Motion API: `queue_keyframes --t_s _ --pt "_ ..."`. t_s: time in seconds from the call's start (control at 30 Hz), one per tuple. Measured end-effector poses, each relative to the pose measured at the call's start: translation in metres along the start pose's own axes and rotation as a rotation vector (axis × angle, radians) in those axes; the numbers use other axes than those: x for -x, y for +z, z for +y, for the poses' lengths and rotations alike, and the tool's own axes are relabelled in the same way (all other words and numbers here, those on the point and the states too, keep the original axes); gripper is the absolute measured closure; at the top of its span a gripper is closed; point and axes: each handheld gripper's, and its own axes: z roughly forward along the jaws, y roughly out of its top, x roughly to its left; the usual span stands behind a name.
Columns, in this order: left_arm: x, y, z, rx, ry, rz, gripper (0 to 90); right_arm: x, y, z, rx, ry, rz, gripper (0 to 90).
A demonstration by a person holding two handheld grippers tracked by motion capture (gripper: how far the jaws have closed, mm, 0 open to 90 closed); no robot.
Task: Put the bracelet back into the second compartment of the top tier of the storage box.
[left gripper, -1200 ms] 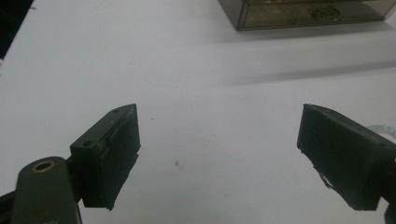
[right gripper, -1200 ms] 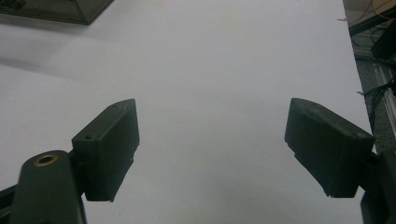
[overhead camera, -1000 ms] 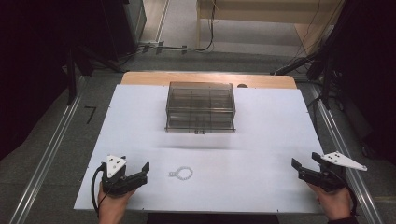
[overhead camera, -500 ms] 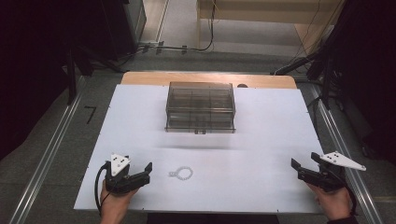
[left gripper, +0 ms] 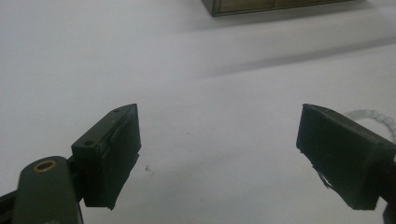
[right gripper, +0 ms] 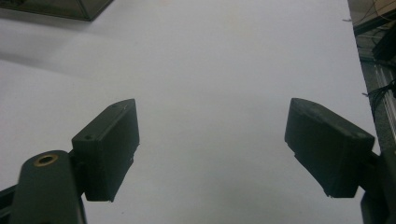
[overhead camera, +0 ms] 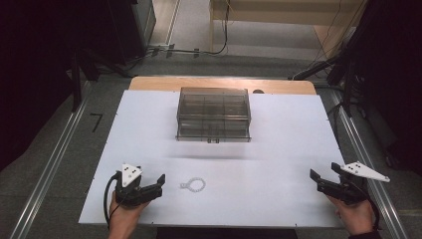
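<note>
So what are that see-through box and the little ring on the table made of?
The smoky transparent compartment box looks like hard glossy plastic: its inner dividers show through the walls. The small pale beaded ring seems a loop of translucent beads, plastic or glass, which I can't tell. It lies just ahead of the open left tongs.

Left gripper view: bead ring mostly hidden behind the right-hand jaw of the left tool and cut by the right edge; only an arc of beads is visible. Clear box cut off by the top edge, lower front only. Right gripper view: the box shows one corner at the top edge. High view: box contents too small to tell; both forearms cut by the bottom edge.
</note>
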Motion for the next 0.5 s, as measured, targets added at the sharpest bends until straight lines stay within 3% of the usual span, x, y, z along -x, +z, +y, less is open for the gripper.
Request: queue_keyframes --t_s 0.5 --pt "0.0058 0.0061 -0.0001 -0.032 0.030 -0.054 14.1 0.0000 0.0007 -0.0001 -0.005 -0.005 0.002 15.9"
